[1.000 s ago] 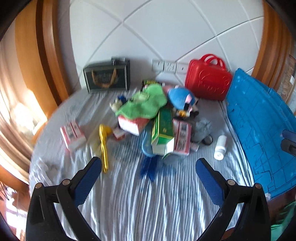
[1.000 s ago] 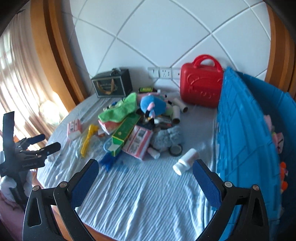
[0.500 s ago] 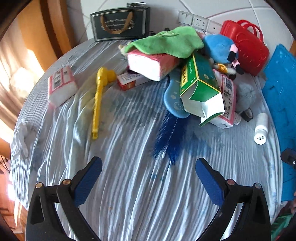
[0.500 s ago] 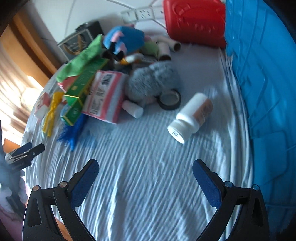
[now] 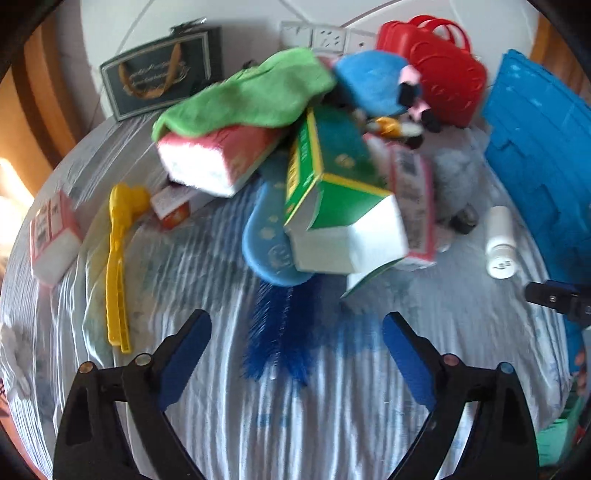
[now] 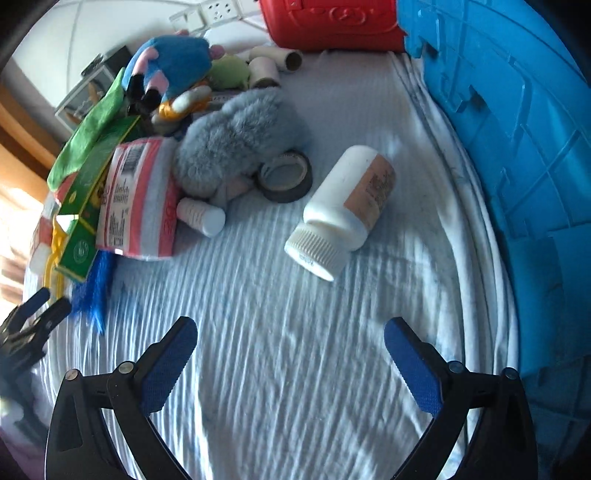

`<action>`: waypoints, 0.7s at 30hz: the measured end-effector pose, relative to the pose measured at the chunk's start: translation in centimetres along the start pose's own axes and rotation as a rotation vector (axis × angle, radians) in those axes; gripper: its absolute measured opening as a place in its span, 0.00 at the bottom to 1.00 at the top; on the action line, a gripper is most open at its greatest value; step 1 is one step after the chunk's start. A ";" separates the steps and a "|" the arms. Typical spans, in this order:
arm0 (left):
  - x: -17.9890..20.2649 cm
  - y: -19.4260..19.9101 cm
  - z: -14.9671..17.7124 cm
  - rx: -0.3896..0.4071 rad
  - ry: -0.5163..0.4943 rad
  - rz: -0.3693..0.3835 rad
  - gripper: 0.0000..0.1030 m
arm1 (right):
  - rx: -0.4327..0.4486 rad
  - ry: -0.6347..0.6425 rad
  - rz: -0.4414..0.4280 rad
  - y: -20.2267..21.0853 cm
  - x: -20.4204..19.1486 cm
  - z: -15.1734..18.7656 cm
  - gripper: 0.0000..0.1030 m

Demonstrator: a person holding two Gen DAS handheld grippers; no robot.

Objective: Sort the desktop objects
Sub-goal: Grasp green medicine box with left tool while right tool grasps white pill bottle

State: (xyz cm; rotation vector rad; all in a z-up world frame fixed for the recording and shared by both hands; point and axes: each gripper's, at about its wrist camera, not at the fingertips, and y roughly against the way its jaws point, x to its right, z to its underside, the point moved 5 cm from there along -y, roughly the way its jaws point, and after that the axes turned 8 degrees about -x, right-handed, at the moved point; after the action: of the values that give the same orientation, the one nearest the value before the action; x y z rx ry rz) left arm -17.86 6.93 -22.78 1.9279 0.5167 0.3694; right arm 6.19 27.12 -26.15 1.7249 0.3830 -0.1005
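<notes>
A: How do the tools stand?
B: Left gripper (image 5: 295, 343) wide but closing, blue brush (image 5: 277, 332) between its fingers, untouched; right gripper (image 6: 290, 349) wide, empty, white bottle (image 6: 345, 206) lying ahead.
A: Containers?
B: Blue crate (image 6: 517, 147) beside; contents unclear.

wall (image 5: 122, 33): white, diagonal seams | sockets (image 5: 314, 35) | wood trim (image 5: 40, 92) | sunlight left

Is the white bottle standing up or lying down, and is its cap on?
Lying down, capped. The white bottle rests on its side on the cloth, its ribbed cap screwed on and pointing toward the camera.
</notes>
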 end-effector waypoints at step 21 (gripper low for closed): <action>2.7 -6.5 -14.6 -0.095 -0.038 -0.016 0.72 | 0.008 -0.092 0.044 -1.2 2.0 -5.5 1.00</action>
State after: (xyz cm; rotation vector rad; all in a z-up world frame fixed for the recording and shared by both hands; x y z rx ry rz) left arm -23.76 22.05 -22.95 1.8342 0.4812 0.3409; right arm 6.86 33.03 -26.80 1.7292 0.2768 -0.1495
